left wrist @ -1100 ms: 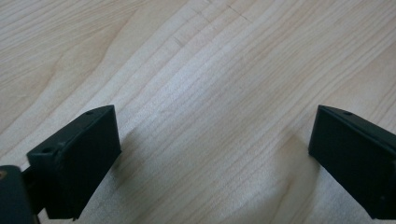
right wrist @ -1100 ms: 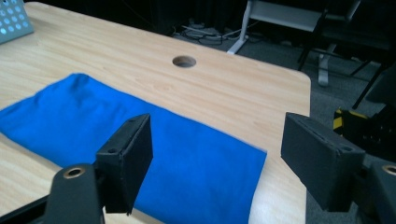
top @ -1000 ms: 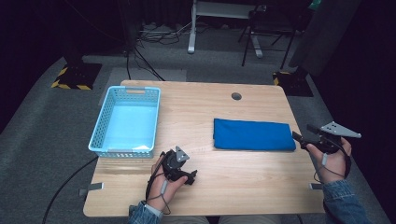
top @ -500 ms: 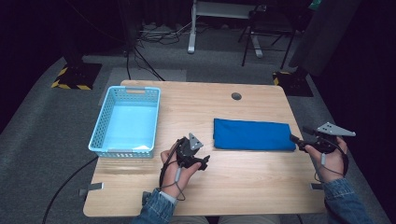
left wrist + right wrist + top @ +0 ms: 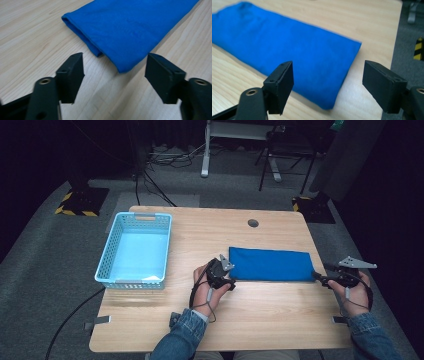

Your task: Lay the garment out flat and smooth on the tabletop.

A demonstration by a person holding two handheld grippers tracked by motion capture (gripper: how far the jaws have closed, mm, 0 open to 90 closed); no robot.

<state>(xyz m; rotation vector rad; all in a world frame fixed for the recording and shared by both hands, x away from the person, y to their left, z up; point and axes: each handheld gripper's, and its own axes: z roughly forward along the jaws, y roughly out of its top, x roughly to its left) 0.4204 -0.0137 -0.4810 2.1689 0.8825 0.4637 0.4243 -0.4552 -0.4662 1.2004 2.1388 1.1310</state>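
Folded blue cloth point(image 5: 271, 264) lies untouched on the table point(image 5: 200, 330), left gripper point(image 5: 115, 72) spread but just narrowing at its near-left corner, right gripper point(image 5: 328, 83) spread at the right end; grasp and lift remain.

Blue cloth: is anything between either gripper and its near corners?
Nothing visible. The left gripper faces the folded blue cloth at its near left corner with bare table between; its jaws have just been closing, nothing between them yet. The right gripper sits at the near right corner, jaws apart, equally unobstructed.
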